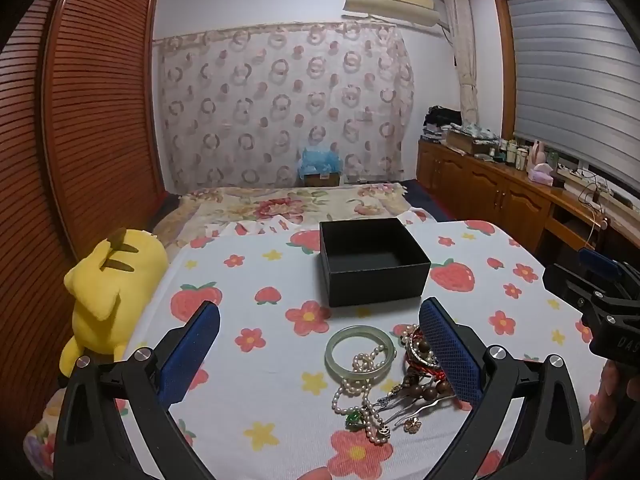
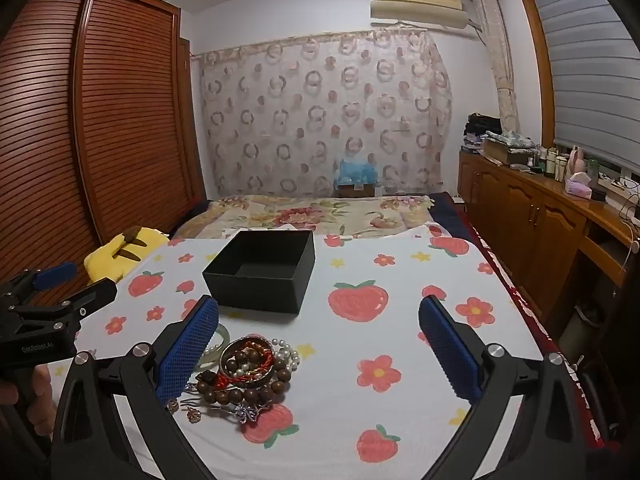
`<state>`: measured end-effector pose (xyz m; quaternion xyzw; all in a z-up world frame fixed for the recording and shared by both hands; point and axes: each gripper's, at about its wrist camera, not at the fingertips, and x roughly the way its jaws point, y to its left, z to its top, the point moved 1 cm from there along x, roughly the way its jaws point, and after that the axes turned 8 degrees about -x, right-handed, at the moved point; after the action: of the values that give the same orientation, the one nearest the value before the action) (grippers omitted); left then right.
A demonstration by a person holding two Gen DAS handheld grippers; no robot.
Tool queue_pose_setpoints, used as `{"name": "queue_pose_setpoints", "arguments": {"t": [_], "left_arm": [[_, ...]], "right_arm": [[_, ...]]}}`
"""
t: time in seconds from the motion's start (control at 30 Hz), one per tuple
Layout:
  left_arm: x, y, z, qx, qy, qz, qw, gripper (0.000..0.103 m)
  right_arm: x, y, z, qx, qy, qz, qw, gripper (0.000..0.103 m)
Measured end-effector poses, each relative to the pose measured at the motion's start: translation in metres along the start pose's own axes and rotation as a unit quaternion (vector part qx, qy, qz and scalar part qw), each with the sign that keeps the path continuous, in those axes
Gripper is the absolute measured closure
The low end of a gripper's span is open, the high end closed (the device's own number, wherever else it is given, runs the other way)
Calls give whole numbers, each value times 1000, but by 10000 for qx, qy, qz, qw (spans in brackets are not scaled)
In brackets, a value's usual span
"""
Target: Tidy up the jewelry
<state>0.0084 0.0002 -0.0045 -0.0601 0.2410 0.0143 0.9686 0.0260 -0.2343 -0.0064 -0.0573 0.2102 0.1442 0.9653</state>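
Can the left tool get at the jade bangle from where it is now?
Probably yes. The left tool is open, and the jade bangle lies flat on the cloth between its fingers with nothing above it. A pearl strand drapes across the bangle's near rim and may come along.

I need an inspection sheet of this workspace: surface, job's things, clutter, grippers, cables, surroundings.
Surface: strawberry-print cloth over a bed.
Job's things: open black box, nothing seen inside; jewelry pile in front of it, with a green bangle, pearl strand and wooden beads.
Clutter: yellow plush toy at the cloth's left edge.
Grippers: left gripper open; right gripper open; both hold nothing.
Cables: wires on the right counter.
Surroundings: wardrobe, curtain, air conditioner.
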Motion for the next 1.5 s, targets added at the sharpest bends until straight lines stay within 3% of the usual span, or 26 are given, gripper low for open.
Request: {"name": "queue_pose_setpoints", "arguments": {"t": [1.5], "left_arm": [[-10,3,7,18,-113,-4,9999,6]], "right_arm": [[-2,3,-2,48,5,41,10000,2]]}}
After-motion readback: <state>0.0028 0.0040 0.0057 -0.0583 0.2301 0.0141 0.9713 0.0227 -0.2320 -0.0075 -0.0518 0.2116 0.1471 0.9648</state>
